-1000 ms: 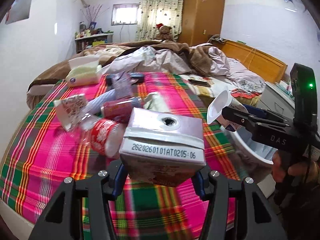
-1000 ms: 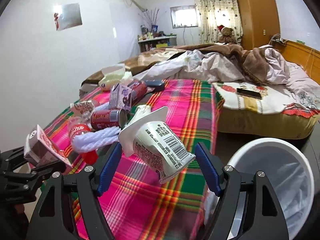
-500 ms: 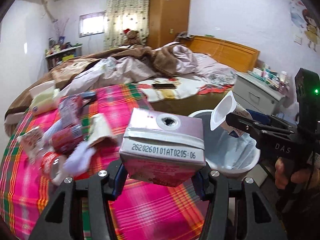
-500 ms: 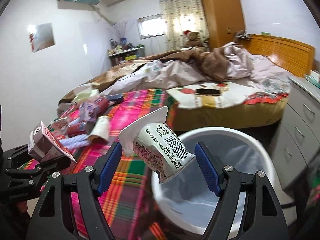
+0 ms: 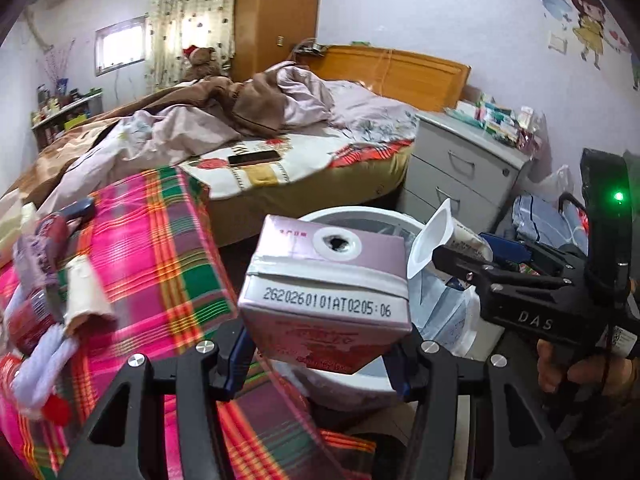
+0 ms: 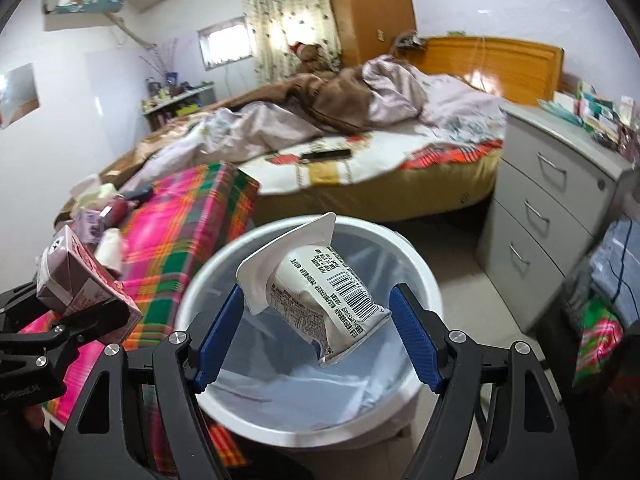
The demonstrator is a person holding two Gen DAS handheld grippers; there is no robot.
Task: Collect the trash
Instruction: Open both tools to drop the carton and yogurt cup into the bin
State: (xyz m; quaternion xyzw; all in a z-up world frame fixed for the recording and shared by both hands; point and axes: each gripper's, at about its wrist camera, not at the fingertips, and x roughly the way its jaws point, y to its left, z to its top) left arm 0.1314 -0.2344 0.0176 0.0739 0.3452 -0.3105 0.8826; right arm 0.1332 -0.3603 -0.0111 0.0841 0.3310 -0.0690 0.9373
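Note:
My left gripper (image 5: 320, 350) is shut on a pink drink carton (image 5: 326, 296) and holds it at the near rim of the white trash bin (image 5: 360, 384). The carton also shows in the right wrist view (image 6: 80, 284). My right gripper (image 6: 316, 330) is shut on a crushed white yogurt cup (image 6: 320, 292) and holds it over the open mouth of the bin (image 6: 424, 276), which has a clear liner. The cup also shows in the left wrist view (image 5: 444, 236).
More trash (image 5: 52, 280) lies on the pink plaid cloth (image 5: 152, 248) at left: cans, a paper cup, a bottle. A messy bed (image 6: 360, 120) with a phone (image 6: 326, 155) is behind. A grey drawer unit (image 6: 560, 200) stands right of the bin.
Both grippers have swung right from over the plaid cloth to the bin, each still holding its item. The cup now hangs over the bin opening.

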